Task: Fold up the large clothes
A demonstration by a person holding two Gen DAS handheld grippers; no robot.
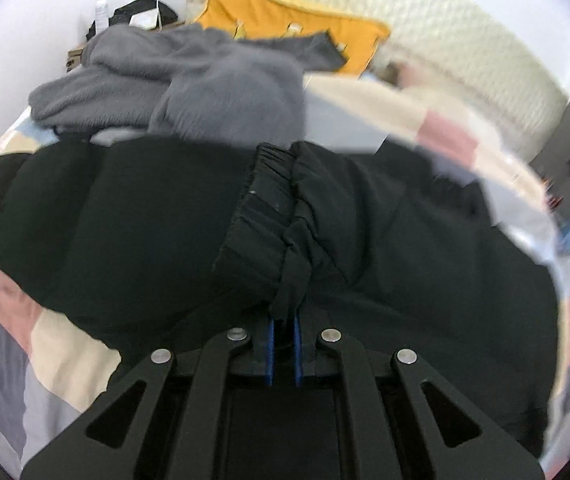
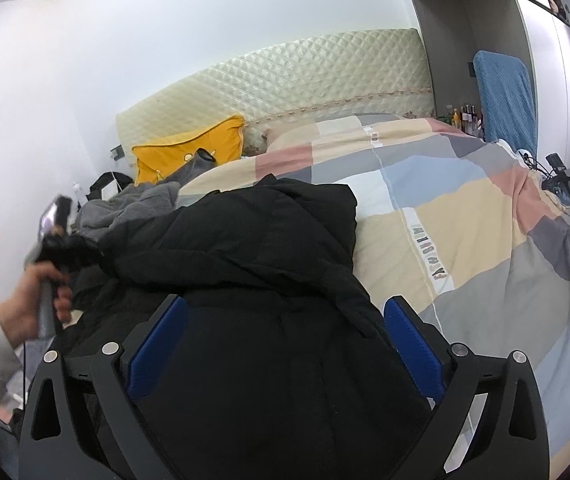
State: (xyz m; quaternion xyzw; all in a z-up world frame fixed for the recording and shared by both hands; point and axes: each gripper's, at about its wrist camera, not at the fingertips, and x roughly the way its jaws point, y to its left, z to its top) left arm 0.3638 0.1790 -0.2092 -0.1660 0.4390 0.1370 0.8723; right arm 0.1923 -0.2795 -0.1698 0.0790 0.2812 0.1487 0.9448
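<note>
A large black padded jacket [image 1: 133, 216] lies on a bed and fills both views; it also shows in the right wrist view [image 2: 245, 248]. My left gripper [image 1: 284, 320] is shut on the jacket's elastic sleeve cuff [image 1: 265, 208], which bunches up between the blue pads. In the right wrist view the left gripper [image 2: 51, 240] is at the far left, held by a hand. My right gripper [image 2: 285, 320] is open, its blue pads [image 2: 157, 344] wide apart, just above the jacket's near part with nothing between them.
The bed has a patchwork duvet [image 2: 465, 216]. A grey fleece garment [image 1: 189, 80] lies behind the jacket. A yellow pillow [image 2: 189, 152] leans on the quilted headboard [image 2: 285, 80]. A blue-covered chair [image 2: 501, 92] and bottles stand at the right.
</note>
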